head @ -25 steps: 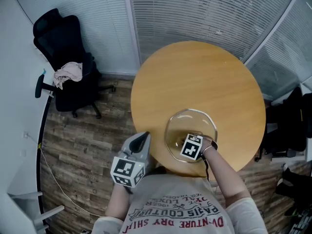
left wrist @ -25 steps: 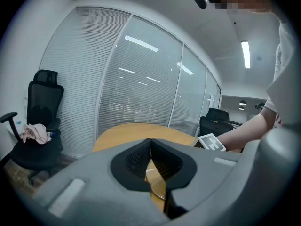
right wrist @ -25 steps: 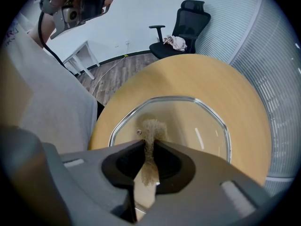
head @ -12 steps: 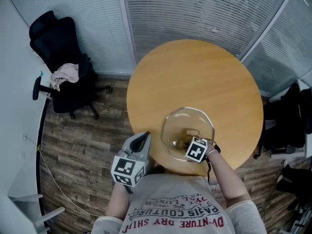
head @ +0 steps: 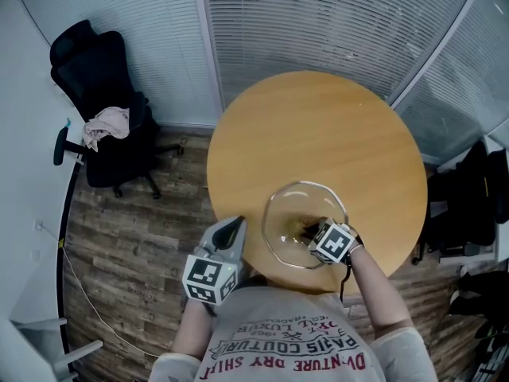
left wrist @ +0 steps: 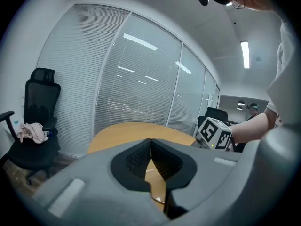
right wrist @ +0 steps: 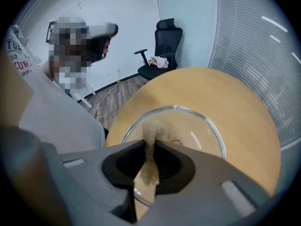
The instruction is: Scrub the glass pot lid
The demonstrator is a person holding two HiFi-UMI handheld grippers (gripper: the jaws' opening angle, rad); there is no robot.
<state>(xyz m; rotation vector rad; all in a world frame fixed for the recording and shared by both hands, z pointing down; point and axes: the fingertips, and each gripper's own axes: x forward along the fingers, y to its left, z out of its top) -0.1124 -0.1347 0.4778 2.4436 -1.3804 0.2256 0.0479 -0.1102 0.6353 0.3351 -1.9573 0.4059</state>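
The right gripper [right wrist: 150,144] has its jaws clenched on a tan scrub pad [right wrist: 150,130]. The pad sticks out past the jaw tips and also hangs below them in the gap. Just beyond and under those tips lies the glass pot lid [right wrist: 202,126]. It rests flat on the round wooden table [right wrist: 235,88], near the table's edge on the person's side. The pad's forward end is over the inner part of the lid; whether it presses on the glass cannot be told. In the head view the marker cube of this gripper covers the lid's near right part, and the pad hides the lid's middle.

The left gripper [left wrist: 150,145] has its jaws closed on each other with nothing between them. It hangs off the table's edge to the lid's left, well apart from the glass. Ahead of its jaws are the tabletop and, to the right, the other gripper's marker cube.

Far beyond the right jaws and to their left, a black office chair [head: 99,94] stands on the wood-patterned floor [head: 135,245], with a pale cloth [head: 107,123] bunched on its seat. Glass walls with closed blinds [head: 318,22] curve round the far side of the table. Nothing else lies on the table around the lid.
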